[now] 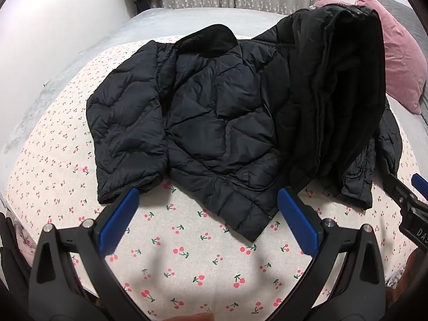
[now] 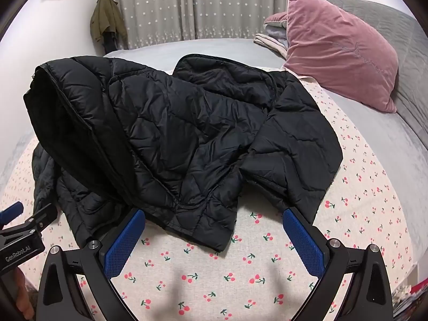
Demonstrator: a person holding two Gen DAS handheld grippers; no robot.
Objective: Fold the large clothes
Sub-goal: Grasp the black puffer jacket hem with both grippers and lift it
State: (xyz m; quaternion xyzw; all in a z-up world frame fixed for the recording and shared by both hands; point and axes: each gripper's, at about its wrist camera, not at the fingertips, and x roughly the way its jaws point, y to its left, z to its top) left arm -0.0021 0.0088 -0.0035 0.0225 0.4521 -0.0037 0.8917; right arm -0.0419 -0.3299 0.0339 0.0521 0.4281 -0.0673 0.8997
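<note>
A black quilted puffer jacket (image 1: 222,112) lies spread on a cherry-print sheet (image 1: 187,254) on the bed, collar away from me. One front panel is folded back over the body, showing the dark lining (image 1: 347,93). It also shows in the right wrist view (image 2: 187,133). My left gripper (image 1: 208,200) is open and empty, just short of the jacket's hem and left sleeve cuff. My right gripper (image 2: 214,222) is open and empty, at the hem on the right half. The right gripper's edge shows in the left wrist view (image 1: 409,203).
A pink velvet pillow (image 2: 339,48) leans at the bed's right side, with folded blankets (image 2: 270,37) behind it. A grey bedspread (image 2: 374,139) surrounds the sheet. An olive coat (image 2: 107,21) hangs by the starred curtain (image 2: 192,5).
</note>
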